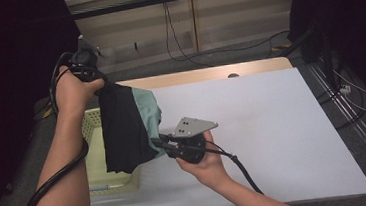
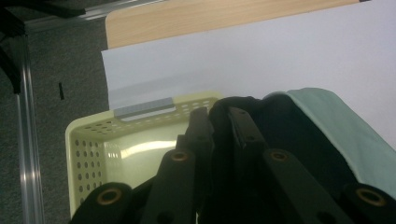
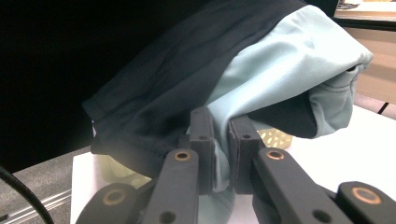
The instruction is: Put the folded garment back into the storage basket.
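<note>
Held aloft over a white table (image 1: 273, 125): a black-and-mint garment (image 1: 128, 128), stretched between two hand-held grippers. Left gripper (image 1: 100, 82) raised at the table's far left corner, clamped on the garment's upper black edge. Right gripper (image 1: 162, 142) lower and nearer the middle, pinched on the mint edge. Cloth hanging in a slant between them, partly over a pale yellow basket (image 1: 91, 126) at the table's left edge.

From the high view alone: both forearms, the grey three-cornered plate on the right gripper, cables trailing across the grey floor, and a bare wooden strip at the table's far edge.

From the left gripper view: black jaws nearly together with dark fabric bunched between them, basket (image 2: 88, 149) straight below, its perforated walls and shiny inside plain to see, a grey strip on its far rim.

From the right gripper view: jaws closed on a fold of mint cloth (image 3: 289, 60), seam stitching visible, black panel draped above and to the left, a corner of the basket (image 3: 275, 137) peeking under the cloth.

No readable writing, brand or label anywhere.
</note>
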The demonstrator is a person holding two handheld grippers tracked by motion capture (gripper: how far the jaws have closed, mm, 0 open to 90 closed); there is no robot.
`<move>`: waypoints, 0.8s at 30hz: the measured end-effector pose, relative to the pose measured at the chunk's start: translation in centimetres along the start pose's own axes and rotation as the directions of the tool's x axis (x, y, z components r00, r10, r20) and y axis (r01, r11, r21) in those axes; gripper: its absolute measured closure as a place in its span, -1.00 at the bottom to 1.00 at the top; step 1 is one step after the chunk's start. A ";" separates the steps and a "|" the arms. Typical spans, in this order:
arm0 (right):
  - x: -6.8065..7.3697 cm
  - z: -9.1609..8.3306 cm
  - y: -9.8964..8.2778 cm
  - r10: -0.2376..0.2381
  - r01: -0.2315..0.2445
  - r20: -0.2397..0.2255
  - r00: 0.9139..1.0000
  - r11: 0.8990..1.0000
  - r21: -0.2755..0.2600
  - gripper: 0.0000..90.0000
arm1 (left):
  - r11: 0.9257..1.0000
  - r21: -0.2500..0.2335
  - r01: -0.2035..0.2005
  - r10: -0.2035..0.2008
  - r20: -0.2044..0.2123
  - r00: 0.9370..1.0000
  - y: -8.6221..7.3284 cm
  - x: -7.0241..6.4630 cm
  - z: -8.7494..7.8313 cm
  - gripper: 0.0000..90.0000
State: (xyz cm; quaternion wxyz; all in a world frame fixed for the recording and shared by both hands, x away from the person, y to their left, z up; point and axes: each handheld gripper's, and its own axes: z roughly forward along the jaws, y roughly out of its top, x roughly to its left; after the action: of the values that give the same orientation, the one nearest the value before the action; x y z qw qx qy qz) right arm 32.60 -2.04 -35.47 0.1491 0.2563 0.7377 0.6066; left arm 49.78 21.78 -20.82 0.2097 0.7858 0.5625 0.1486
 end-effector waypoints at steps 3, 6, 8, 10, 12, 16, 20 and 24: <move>0.1 0.2 0.0 0.002 -0.002 -0.004 1.000 1.000 -0.001 0.85 | 1.000 0.005 0.010 -0.010 -0.001 1.000 -0.1 0.3 0.0 0.80; 0.3 0.4 0.0 0.000 0.000 -0.007 1.000 1.000 -0.001 0.85 | 1.000 0.010 0.011 -0.011 -0.008 1.000 -0.2 0.5 0.0 0.80; 0.4 0.6 0.0 -0.001 0.001 -0.010 1.000 1.000 0.001 0.85 | 1.000 0.014 0.012 -0.011 -0.011 1.000 -0.3 0.6 -0.1 0.80; 0.4 0.7 0.0 -0.002 0.002 -0.013 1.000 1.000 0.001 0.85 | 1.000 0.013 0.011 -0.011 -0.016 1.000 -0.4 0.8 -0.1 0.80; 0.6 0.9 0.0 0.000 0.000 -0.014 1.000 1.000 -0.001 0.85 | 1.000 0.014 0.010 -0.010 -0.018 1.000 -0.5 0.9 -0.2 0.80; 0.8 1.2 0.0 -0.001 0.002 -0.020 1.000 1.000 0.003 0.85 | 1.000 0.018 0.009 -0.008 -0.022 1.000 -0.6 1.1 -0.2 0.80; 1.0 1.5 0.0 -0.003 0.003 -0.026 1.000 1.000 0.002 0.85 | 1.000 0.025 0.018 -0.018 -0.020 1.000 -0.8 1.6 -0.1 0.80; 1.1 1.7 0.1 -0.004 0.004 -0.027 1.000 1.000 0.005 0.85 | 0.999 0.030 0.018 -0.017 -0.026 1.000 -0.9 1.8 0.0 0.80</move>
State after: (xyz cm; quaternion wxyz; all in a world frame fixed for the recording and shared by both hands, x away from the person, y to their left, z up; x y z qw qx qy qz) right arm 32.62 -0.08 -35.68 0.1395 0.2469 0.7416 0.6080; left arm 49.60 23.74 -21.30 0.1918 0.7818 0.5743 0.1486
